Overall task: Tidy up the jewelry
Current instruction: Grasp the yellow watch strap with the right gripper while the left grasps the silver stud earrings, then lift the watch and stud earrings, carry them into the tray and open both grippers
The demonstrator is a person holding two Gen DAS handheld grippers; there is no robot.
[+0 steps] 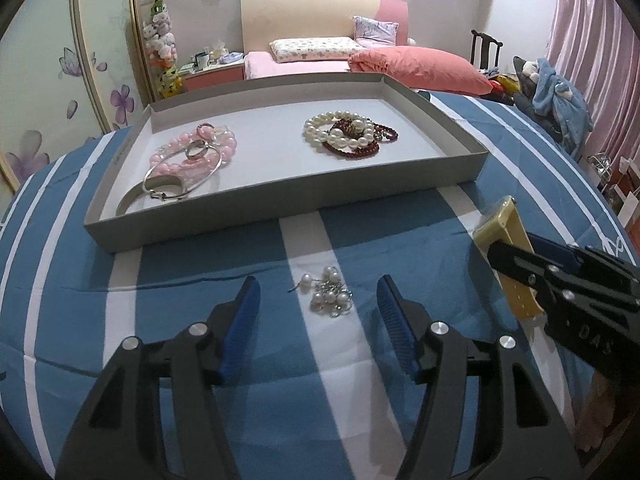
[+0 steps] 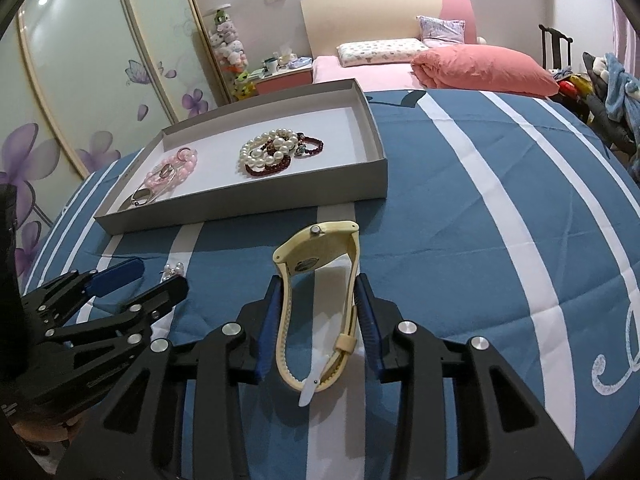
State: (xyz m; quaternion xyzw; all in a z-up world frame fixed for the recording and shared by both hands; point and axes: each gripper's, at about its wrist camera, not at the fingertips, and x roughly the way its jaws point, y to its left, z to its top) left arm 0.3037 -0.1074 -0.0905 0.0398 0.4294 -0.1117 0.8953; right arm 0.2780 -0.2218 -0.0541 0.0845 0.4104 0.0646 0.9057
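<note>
Two pieces are still sitting outside the tray [image 1: 280, 220], where several bracelets are already lying: I am clamping the cream watch [image 2: 320, 300] in my right gripper [image 2: 318, 320], while my left gripper [image 1: 318, 312] is hanging wide open around the pearl cluster [image 1: 330, 292] on the bedspread [image 1: 400, 240].

matt cardboard tray [image 1: 280, 216], glossy pearl cluster [image 1: 330, 292]

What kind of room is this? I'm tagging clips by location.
Most likely a bedroom: a bed with a cream and pink headboard, a coral duvet, and a floral sliding wardrobe door.
</note>
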